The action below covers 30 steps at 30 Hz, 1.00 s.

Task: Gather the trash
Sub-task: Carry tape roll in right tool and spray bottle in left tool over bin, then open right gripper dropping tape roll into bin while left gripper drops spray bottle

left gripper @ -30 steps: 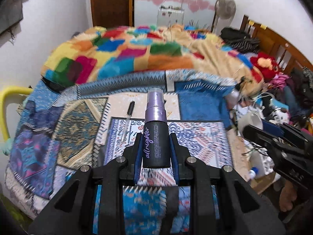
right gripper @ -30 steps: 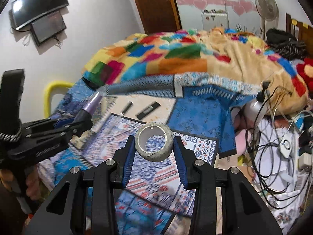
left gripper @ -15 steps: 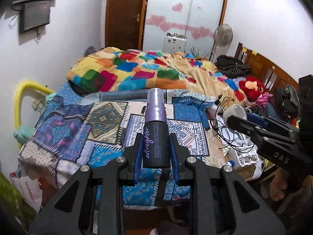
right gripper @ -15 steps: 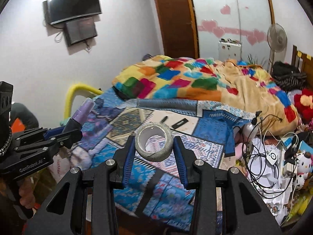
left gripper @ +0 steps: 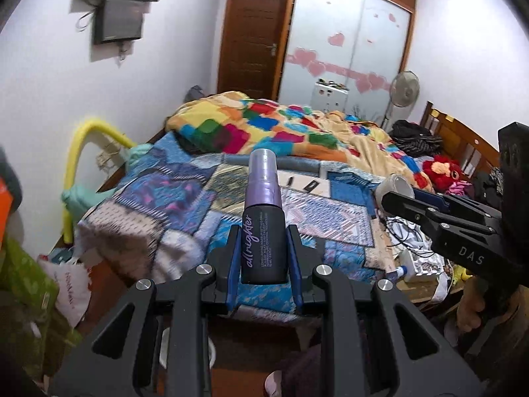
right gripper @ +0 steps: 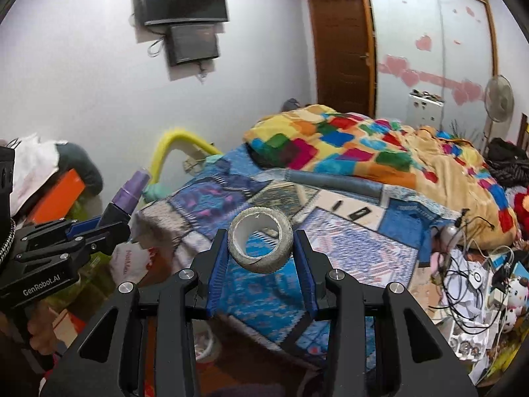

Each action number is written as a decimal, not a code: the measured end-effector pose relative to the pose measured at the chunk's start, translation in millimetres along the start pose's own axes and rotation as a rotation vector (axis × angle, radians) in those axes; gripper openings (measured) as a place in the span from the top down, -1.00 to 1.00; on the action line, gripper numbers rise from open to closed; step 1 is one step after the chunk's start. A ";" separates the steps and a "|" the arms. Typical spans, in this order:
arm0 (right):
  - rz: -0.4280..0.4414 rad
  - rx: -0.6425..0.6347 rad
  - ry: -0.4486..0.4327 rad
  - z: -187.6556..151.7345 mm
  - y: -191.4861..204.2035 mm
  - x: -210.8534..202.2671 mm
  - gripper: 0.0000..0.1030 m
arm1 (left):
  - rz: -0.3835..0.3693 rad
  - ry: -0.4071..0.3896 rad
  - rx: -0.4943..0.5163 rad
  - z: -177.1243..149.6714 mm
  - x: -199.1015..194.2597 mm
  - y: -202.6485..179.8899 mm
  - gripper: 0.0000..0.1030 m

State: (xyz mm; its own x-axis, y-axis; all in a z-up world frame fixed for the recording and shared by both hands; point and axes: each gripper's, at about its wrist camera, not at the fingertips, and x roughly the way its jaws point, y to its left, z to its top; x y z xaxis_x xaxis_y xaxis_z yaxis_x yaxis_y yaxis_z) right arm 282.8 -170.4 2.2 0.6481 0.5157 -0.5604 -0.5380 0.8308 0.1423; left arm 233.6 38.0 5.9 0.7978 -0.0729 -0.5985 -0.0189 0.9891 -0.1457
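1. Left wrist view: shows the left gripper [left gripper: 264, 258] closed on a dark spray bottle [left gripper: 263, 228] with a purple cap, blue pads pressing both sides of its lower body. Sets the bottle's long axis at 12 o'clock, straight out along the fingers.
2. Right wrist view: shows the right gripper [right gripper: 261, 248] clamped on a worn, greyish tape roll [right gripper: 260, 243], with the open core turned toward the camera and tipped slightly to 11 o'clock.
3. Places both pieces of trash in the tongs, held in the air short of the bed [left gripper: 185, 198], which spreads from 11 to 2 o'clock beyond the fingertips.
4. Leaves a pen [right gripper: 337, 204] and a flat dark item [right gripper: 358, 213] lying on the bed at about 1 o'clock from the tape roll, well apart from both grippers. Cannot tell which hand is nearer to them.
5. Shows no certain bin. Picks out a white plastic bag [left gripper: 71, 284] on the floor by the bed's near corner, at 9 o'clock from the bottle. If that is the drop point, puts the left gripper nearer, with the right gripper crossing behind it.
6. Against the picture a second ago: shows the bed smaller and farther off. Brings the floor, the bag and the wall screens into view. Suggests both hands drawn back and lifted. Keeps both grips the same, bottle and roll unmoved between the pads.
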 end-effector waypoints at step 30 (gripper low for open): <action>0.239 -0.200 0.370 -82.6 178.5 135.6 0.31 | 0.170 0.274 -0.301 -176.6 28.0 185.5 0.51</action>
State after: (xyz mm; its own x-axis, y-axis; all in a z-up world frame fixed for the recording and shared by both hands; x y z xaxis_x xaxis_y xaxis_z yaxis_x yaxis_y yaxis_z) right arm 230.1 30.6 -115.8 0.2780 0.5476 -0.7892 -0.7649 0.6232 0.1630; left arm 146.0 196.9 -177.0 0.5794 0.0163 -0.8149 -0.3429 0.9119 -0.2256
